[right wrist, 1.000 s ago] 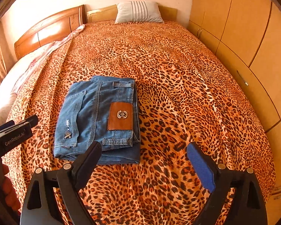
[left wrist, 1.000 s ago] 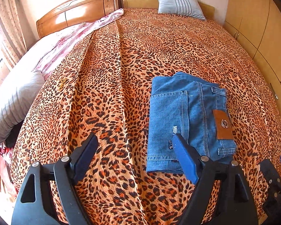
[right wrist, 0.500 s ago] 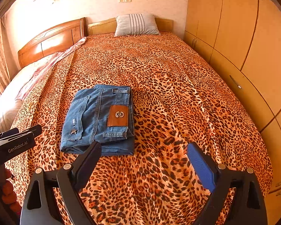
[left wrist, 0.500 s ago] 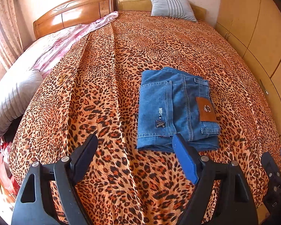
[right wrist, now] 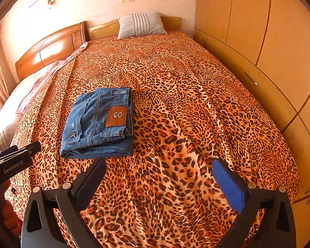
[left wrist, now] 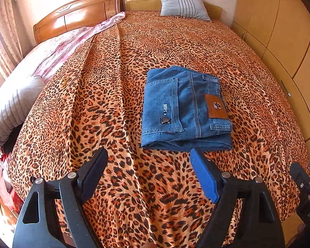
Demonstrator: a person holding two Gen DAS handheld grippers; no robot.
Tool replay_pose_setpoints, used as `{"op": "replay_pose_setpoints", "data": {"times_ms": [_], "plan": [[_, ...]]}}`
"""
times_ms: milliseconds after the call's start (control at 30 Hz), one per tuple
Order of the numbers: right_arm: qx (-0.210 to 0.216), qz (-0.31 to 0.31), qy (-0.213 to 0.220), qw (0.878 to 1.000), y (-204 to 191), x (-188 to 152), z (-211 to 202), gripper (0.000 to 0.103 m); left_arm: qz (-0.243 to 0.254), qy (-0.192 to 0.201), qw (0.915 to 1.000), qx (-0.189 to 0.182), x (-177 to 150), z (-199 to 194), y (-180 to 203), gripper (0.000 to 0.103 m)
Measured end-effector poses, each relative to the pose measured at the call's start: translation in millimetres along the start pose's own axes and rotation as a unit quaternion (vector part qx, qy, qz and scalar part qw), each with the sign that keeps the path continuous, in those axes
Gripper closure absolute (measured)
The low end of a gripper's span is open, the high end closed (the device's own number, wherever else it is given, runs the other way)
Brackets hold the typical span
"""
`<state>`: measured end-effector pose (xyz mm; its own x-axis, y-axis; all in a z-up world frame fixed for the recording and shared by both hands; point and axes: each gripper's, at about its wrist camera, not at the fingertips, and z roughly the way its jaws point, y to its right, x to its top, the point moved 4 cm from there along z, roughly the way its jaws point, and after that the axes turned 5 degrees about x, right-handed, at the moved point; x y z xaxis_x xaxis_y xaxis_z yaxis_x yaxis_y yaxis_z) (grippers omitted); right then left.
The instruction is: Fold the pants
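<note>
Pants (left wrist: 186, 107) folded, ahead of both wide-open, empty grippers (left wrist: 148, 165) (right wrist: 159, 177); nearer left; long axis pointing away.

both wrist views face headboard (left wrist: 76, 14); share jeans (right wrist: 99, 124)

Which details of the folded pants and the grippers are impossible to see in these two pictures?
- Folded pants: the inner layers and underside are hidden by the top layer in both views.
- Small print on the pocket: too small to read, left wrist view.
- Right gripper in the left wrist view: cut off by the right edge.
- Left gripper in the right wrist view: cut off by the left edge.
</note>
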<state>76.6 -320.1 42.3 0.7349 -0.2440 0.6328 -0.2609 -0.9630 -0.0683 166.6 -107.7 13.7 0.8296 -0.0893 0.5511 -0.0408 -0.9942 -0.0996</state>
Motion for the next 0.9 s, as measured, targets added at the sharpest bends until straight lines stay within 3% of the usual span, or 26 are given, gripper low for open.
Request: {"op": "replay_pose_setpoints", "data": {"times_ms": [900], "plan": [[-0.013, 0.001, 0.007, 1.000, 14.9, -9.8, -17.5, 0.000, 0.055, 0.021, 0.9977, -0.034, -27.0, -25.4, 29.2, 0.021]]}}
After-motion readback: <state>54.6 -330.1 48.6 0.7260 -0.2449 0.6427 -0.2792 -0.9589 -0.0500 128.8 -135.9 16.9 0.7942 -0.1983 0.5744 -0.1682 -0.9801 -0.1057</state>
